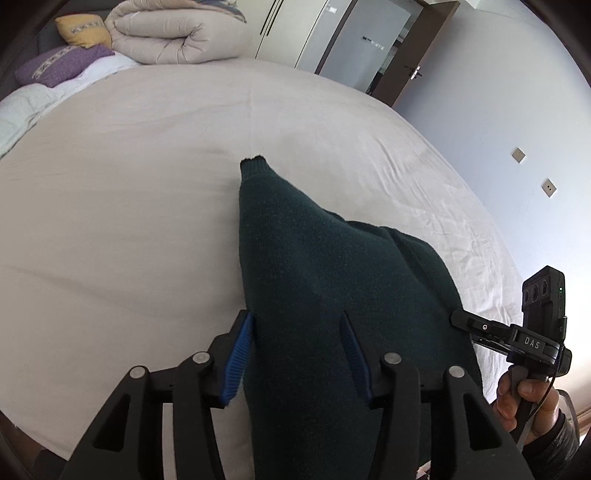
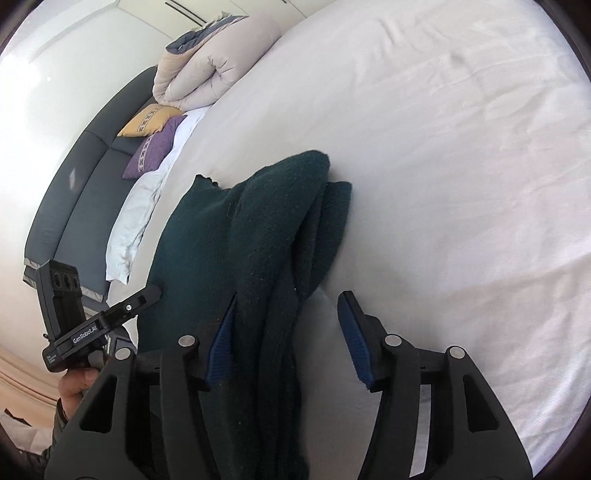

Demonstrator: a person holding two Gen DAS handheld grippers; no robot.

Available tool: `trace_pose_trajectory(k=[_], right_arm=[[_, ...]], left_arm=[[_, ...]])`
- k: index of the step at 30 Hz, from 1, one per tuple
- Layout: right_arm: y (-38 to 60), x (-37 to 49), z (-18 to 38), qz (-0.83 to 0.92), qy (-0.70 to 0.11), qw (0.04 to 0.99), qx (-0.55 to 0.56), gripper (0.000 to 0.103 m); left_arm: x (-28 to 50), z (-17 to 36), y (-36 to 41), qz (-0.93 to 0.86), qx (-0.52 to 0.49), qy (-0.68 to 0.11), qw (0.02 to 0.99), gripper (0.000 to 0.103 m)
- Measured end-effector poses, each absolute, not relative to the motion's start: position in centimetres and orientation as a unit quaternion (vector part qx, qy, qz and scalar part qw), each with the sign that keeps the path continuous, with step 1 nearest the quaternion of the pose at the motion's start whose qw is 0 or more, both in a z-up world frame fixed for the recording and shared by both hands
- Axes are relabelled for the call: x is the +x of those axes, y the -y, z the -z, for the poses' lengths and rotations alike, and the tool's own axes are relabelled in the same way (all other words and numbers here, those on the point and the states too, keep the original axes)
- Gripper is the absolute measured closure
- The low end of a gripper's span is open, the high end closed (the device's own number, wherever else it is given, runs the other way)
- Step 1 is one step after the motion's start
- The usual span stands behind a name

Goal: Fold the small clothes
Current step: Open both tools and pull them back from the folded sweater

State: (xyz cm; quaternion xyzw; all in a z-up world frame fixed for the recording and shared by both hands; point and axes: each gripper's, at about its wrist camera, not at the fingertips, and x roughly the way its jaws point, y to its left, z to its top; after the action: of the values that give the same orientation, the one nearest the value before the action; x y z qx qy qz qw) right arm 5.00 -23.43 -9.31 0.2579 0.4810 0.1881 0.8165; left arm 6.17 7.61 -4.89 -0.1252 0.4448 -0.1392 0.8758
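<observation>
Here, a dark green knit garment (image 1: 332, 295) lies in loose, uneven folds on a pale bed sheet (image 1: 129, 184), well apart from the rolled duvet (image 1: 177, 33) at the far end of the sheet. The left gripper (image 1: 299, 354) stands partly open, garment cloth between its blue pads (image 1: 238, 358) but not pinched. The right gripper (image 2: 288, 336) is likewise partly open astride a bunched edge, gripping nothing. The risk, as a judgement: with neither gripper clamped, the thick layers could slump or slide apart, leaving the fold crooked. A pad closing now might also catch only one layer, or snag the sheet beneath.
</observation>
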Motion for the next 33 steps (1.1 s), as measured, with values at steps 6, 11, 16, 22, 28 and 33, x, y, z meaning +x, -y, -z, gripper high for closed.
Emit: trace_pose_trajectory(k=[6, 11, 16, 22, 28, 33], right_arm=[[27.6, 3.7, 5.6, -0.123, -0.460, 0.853, 0.214, 0.048], [28.9, -0.1, -0.3, -0.090, -0.391, 0.904, 0.145, 0.048], [26.9, -5.2, -7.1, -0.064, -0.261, 0.959, 0.087, 0.012], [26.0, -11.3, -12.8, -0.045, -0.106, 0.992, 0.053, 0.000], [23.7, -11.6, -13.7, -0.056, -0.167, 0.984, -0.006, 0.000], [22.3, -9.9, -10.5, -0.040, -0.276, 0.960, 0.021, 0.000]], left_arm=[[2.4, -0.4, -6.1, 0.119, -0.068, -0.335, 0.932, 0.010], [-2.2, -6.0, -3.5, 0.068, 0.040, -0.189, 0.979, 0.000], [-4.7, -9.3, -1.6, 0.049, 0.078, -0.149, 0.985, 0.000], [-5.9, -9.9, -2.1, -0.001, 0.060, -0.198, 0.978, 0.000], [-4.1, -7.9, -3.9, -0.007, 0.014, -0.284, 0.959, 0.000], [-3.3, -4.7, -4.4, 0.003, -0.002, -0.346, 0.938, 0.000]])
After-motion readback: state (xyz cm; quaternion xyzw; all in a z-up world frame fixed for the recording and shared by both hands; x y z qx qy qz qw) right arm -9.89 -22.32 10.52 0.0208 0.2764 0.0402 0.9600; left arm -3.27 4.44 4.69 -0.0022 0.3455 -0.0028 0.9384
